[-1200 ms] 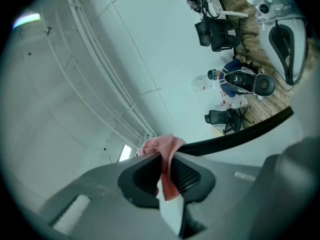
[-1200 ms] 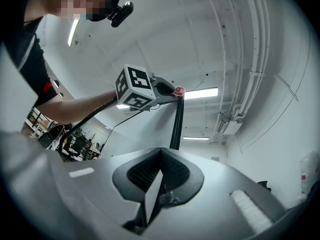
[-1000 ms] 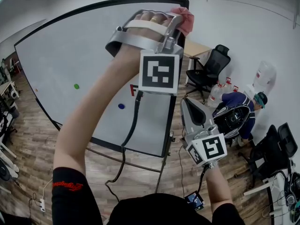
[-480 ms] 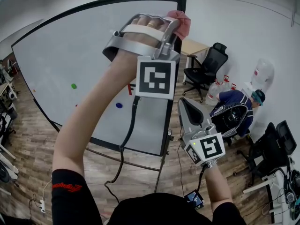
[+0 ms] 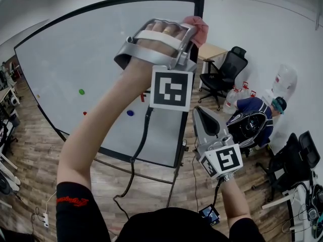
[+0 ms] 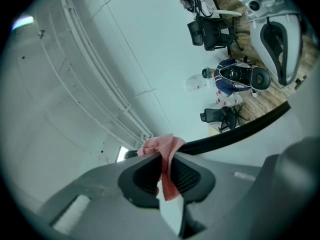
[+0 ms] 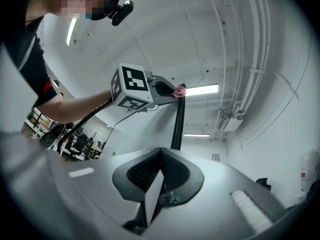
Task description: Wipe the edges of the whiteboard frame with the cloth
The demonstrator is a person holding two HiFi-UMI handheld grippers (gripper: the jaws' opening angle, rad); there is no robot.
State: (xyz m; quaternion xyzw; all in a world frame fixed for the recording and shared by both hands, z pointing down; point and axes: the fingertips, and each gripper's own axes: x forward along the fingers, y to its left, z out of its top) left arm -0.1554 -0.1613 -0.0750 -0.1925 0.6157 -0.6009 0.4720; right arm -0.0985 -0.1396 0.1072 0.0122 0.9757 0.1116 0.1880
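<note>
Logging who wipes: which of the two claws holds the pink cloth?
The left claw, up at the top corner of the whiteboard frame, pinches the pink cloth; the right claw, lower, is shut on nothing.

Up top I've got loads of open air right of the whiteboard frame point(image 5: 201, 4), clear out to the white wall point(image 5: 262, 34). Lower down it's tighter: a desk point(image 5: 214, 50), a black office chair point(image 5: 224, 72) and a crouched person point(image 5: 252, 117) sit near that right edge, and my right gripper point(image 5: 201, 112) hangs just beside it.
</note>
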